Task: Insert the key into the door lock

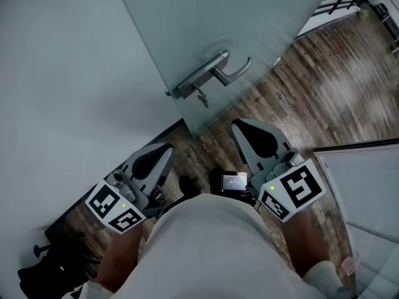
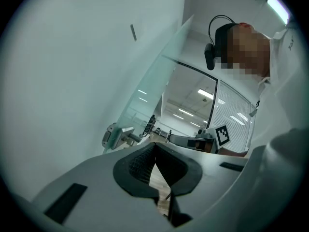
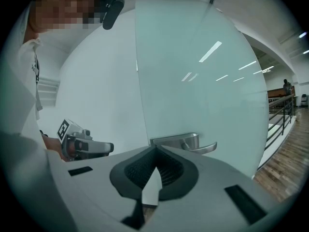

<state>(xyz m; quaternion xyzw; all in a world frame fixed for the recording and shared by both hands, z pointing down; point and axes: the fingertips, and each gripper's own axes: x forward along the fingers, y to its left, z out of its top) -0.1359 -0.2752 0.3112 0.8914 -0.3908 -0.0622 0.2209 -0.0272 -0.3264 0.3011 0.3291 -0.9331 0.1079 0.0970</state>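
Observation:
A frosted glass door [image 1: 206, 23] carries a metal lever handle [image 1: 215, 70] on a long lock plate. A small key [image 1: 201, 97] hangs just below that plate. The handle also shows in the left gripper view, handle [image 2: 118, 135], and in the right gripper view, handle [image 3: 186, 141]. My left gripper [image 1: 167, 148] is low at the left, short of the door, its jaws closed together with nothing between them [image 2: 154, 145]. My right gripper [image 1: 237, 124] points at the door below the handle, also shut and empty [image 3: 155, 148]. Neither gripper touches the key or the handle.
A white wall [image 1: 56, 73] runs along the left of the door. Wood flooring [image 1: 324, 86] lies beyond the door's edge, with a railing [image 3: 280, 105] farther off. A blind-covered glass panel [image 1: 368, 185] stands at the right. A dark stand [image 1: 37, 257] sits on the floor at the lower left.

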